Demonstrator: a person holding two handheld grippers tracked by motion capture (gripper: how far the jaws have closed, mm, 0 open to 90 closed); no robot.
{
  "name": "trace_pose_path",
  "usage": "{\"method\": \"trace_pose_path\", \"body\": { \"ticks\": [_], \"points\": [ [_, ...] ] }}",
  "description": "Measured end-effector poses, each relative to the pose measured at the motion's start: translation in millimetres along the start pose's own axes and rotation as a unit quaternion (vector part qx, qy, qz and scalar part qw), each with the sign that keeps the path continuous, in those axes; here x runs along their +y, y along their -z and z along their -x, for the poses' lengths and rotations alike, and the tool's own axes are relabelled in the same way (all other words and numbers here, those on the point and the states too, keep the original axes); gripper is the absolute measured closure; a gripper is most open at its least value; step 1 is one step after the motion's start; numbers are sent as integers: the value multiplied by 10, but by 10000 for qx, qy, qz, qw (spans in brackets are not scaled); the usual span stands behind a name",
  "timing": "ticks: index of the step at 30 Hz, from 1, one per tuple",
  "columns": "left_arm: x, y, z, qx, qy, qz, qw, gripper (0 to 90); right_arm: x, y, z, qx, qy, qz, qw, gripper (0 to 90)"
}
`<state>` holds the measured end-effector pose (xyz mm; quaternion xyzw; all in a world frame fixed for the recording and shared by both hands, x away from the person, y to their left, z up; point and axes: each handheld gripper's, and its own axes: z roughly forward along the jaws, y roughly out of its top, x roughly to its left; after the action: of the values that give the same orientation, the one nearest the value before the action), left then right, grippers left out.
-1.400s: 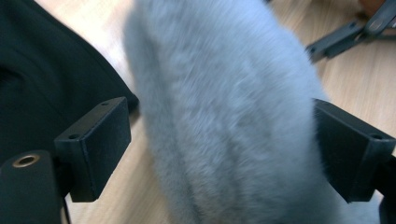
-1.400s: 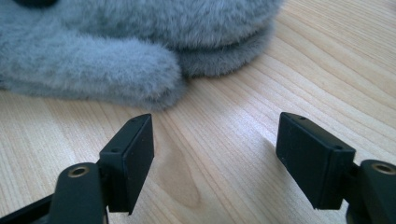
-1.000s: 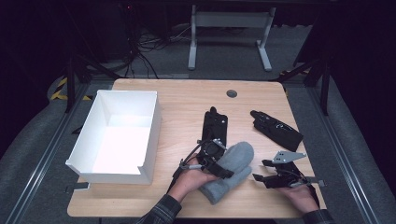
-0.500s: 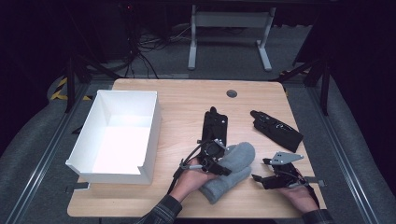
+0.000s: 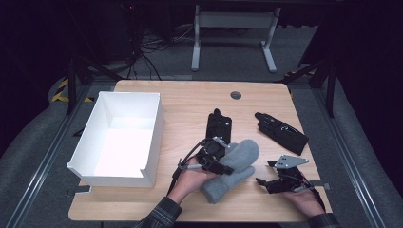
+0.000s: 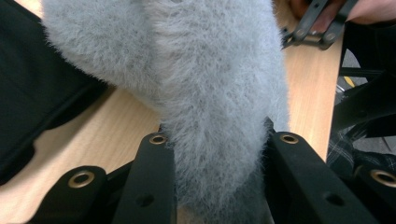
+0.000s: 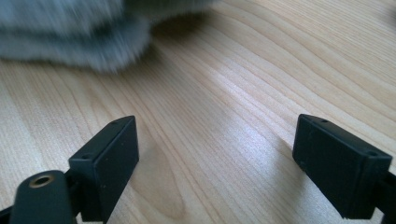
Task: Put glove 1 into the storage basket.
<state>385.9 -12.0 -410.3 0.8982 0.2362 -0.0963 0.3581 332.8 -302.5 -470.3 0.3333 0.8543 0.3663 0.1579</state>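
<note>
Writing, brand marks and labels cannot be read on anything here; the black items are too small and dark in the high view to show any lettering.

Counted: one grey fuzzy mitten (image 5: 235, 168), two black gloves, one white box (image 5: 121, 137), two grippers, one wooden table (image 5: 190, 99).

The mitten lies on the near middle of the table, its wide end pointing away from the person and to the right. The left gripper (image 5: 223, 164) is clamped on it: in the left gripper view the grey pile (image 6: 210, 93) bulges between the two black jaws, which press into it from both sides. The person's left hand (image 5: 192, 173) holds that gripper, just right of the box's near corner.

One black glove (image 5: 218, 126) lies flat directly beyond the mitten, its near end touching or just under the left gripper; I cannot tell which. The other black glove (image 5: 281, 133) lies at an angle toward the table's right side, well apart from the first.

The right gripper (image 5: 266, 175) rests low at the near right, held in the right hand (image 5: 304, 197), with a grey three-cornered plate on top. Its jaws stand wide apart with bare wood between them (image 7: 215, 154), grasping nothing; the mitten's edge (image 7: 70, 32) lies blurred just ahead of them.

The white box sits at the table's left, open-topped. A small dark round grommet (image 5: 235, 95) is set in the far middle of the table.
</note>
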Motion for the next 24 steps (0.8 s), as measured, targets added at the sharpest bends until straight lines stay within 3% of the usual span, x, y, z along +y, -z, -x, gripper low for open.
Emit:
{"method": "trace_pose_path", "body": {
  "ticks": [6, 12, 24],
  "points": [
    [49, 231, 0, 117, -27, 94, 9999, 722, 0, 0, 0, -1, 2, 1, 10000, 147],
    [84, 452, -27, 210, 94, 291, 9993, 717, 0, -1, 0, 4, -1, 4, 10000, 146],
    [164, 1057, -52, 504, 228, 717, 9959, 716, 0, 0, 0, -1, 5, 2, 10000, 146]
  ]
}}
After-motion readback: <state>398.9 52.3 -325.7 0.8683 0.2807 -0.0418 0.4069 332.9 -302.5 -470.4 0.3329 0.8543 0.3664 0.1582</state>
